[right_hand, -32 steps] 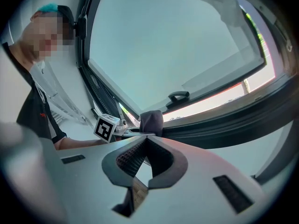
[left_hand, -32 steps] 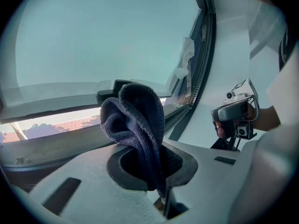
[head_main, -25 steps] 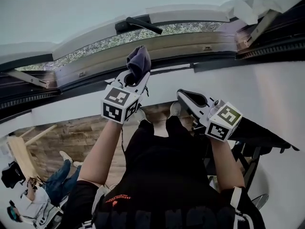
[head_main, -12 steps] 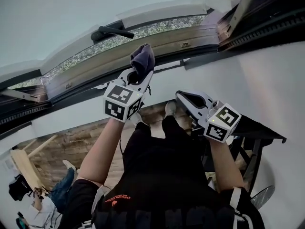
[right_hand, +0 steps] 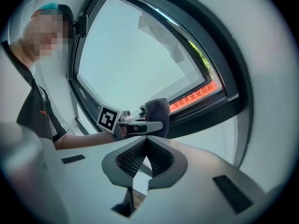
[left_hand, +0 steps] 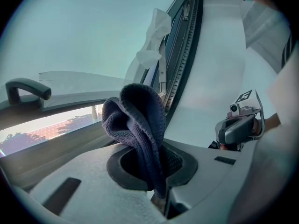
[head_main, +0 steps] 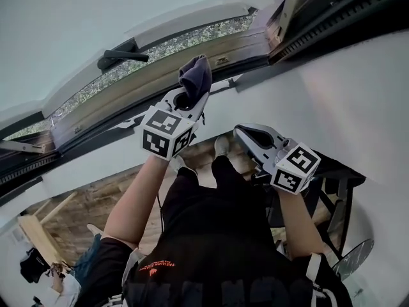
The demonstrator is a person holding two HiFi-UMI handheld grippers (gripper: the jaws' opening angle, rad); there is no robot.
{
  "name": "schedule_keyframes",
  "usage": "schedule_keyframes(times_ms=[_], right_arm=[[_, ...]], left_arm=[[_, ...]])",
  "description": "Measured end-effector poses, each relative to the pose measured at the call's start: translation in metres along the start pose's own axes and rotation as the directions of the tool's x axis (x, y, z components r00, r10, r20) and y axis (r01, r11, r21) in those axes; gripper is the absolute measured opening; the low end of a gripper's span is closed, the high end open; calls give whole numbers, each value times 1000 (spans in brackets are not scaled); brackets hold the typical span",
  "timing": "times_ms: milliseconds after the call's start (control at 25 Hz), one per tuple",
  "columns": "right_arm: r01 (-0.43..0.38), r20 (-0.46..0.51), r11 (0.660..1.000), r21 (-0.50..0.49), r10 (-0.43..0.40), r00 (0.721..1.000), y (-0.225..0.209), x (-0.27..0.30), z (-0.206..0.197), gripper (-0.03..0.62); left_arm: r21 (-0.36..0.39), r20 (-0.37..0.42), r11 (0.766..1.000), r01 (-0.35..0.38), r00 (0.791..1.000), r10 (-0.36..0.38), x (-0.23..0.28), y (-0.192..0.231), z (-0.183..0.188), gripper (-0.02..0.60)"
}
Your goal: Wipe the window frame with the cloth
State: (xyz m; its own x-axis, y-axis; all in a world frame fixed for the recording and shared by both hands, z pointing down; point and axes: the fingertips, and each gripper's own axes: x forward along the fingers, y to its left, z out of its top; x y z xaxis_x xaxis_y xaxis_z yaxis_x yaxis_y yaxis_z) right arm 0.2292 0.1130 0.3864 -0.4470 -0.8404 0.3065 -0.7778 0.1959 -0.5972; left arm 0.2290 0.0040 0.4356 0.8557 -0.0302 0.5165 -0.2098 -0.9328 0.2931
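My left claw clamps the cloth, up at 12 o'clock near the window frame. My right claw is closed, empty. Wiping stage, I reckon; next I press the cloth along the frame.

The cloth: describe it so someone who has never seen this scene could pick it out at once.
Find the window frame across the top of the head view. Just below it, the left tongs are shut on the cloth: a dark blue-grey knitted bundle, soft and crumpled, unlike the stiff black handle nearby.
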Motion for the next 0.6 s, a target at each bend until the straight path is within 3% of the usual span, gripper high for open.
schedule_keyframes(times_ms=[600], right_arm=[[50, 41, 998, 40, -51, 998, -31, -43, -3, 5]], left_arm=[[21, -20, 998, 61, 998, -60, 64, -41, 28, 54]])
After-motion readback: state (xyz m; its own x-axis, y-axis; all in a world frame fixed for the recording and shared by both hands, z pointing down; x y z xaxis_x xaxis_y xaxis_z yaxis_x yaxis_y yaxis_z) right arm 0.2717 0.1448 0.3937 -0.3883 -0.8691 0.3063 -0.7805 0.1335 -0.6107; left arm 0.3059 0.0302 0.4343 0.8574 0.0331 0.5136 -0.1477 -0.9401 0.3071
